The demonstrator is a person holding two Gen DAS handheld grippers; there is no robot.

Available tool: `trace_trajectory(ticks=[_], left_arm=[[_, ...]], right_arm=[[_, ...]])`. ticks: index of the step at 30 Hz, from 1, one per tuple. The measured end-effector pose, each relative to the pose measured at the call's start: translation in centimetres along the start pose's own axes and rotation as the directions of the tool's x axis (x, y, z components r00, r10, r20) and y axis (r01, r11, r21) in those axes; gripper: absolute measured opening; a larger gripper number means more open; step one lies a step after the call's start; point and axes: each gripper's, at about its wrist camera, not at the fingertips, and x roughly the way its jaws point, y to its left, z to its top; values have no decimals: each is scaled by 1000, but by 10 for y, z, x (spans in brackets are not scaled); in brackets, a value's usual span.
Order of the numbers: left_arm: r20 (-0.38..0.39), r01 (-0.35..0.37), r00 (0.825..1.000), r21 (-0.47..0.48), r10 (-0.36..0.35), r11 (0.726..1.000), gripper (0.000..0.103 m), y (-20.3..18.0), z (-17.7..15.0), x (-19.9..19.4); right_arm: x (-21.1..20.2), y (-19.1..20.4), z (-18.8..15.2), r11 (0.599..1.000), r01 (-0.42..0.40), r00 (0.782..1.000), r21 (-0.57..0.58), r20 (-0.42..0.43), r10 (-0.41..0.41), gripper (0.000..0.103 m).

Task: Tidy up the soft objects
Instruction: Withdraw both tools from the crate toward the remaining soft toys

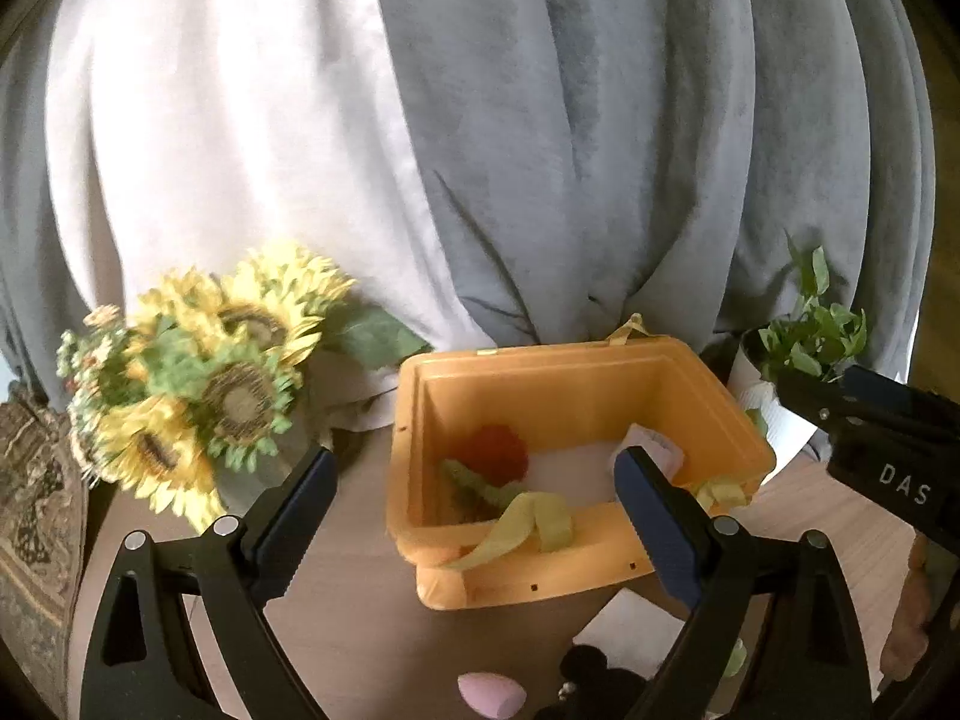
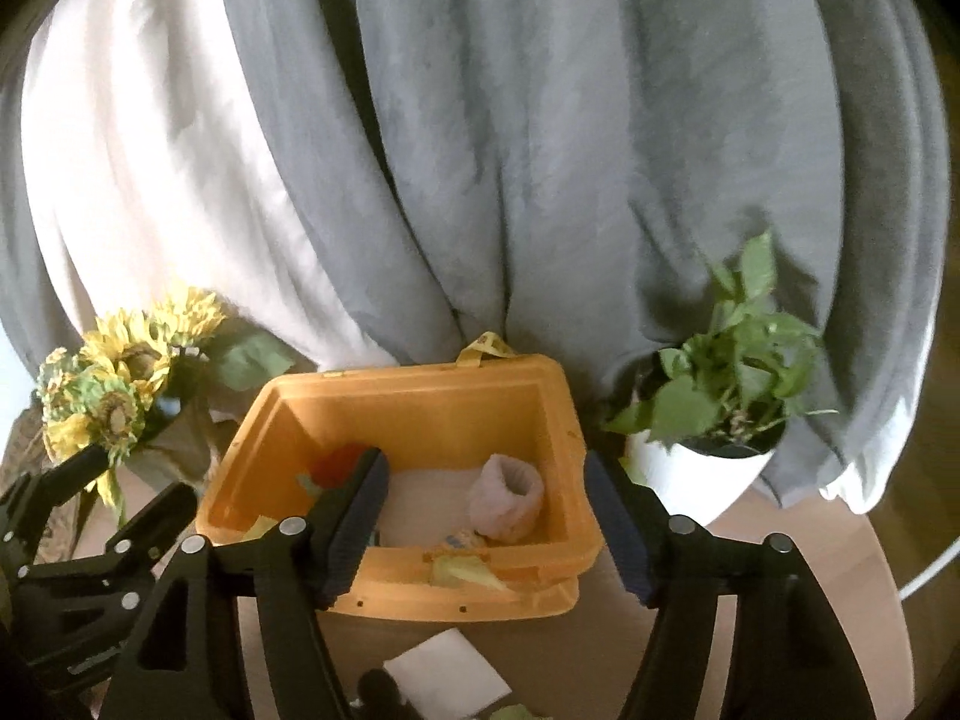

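Sock (image 2: 506, 501) inside orange bin (image 2: 414, 396), beyond open right hand-held gripper (image 2: 486, 525).

Grey and white curtains (image 1: 540, 120) are hanging across the whole upper part of both views, falling in deep folds down to the table (image 1: 360, 570). A bunch of artificial sunflowers (image 1: 204, 378) is sitting at the left of the frame, blurred. A leafy green plant in a white pot (image 2: 714, 420) is standing at the right, just in front of the curtains. A patterned rug (image 1: 30, 510) is showing at the far left edge.
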Motion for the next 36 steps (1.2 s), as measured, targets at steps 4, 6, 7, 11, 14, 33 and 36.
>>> trace_trajectory(ticks=[4,6,7,11,14,33,36], left_arm=[[12,-18,1000,-13,18,1000,95,5,-11,-15],[13,-27,1000,-15,27,1000,95,7,-16,-20],[15,-27,1000,-16,27,1000,95,7,-19,-22],[22,-29,999,-27,29,999,96,7,-30,-28],[31,-46,998,-12,47,999,96,5,-40,-31],[-41,-112,993,-46,110,993,96,5,-100,-47],[-47,-122,992,-55,119,991,96,5,-108,-48]], right_arm=[[-15,-1,-12,999,18,1000,33,22,-18,73],[-21,-1,-19,998,32,999,55,30,-34,75],[-24,-2,-22,998,36,999,60,32,-38,75],[-32,-4,-36,995,36,999,98,28,-39,75],[-34,-8,-45,992,47,999,120,12,-48,75],[-49,-24,-113,967,125,992,222,-28,-122,75],[-47,-25,-121,967,124,992,224,-49,-116,75]])
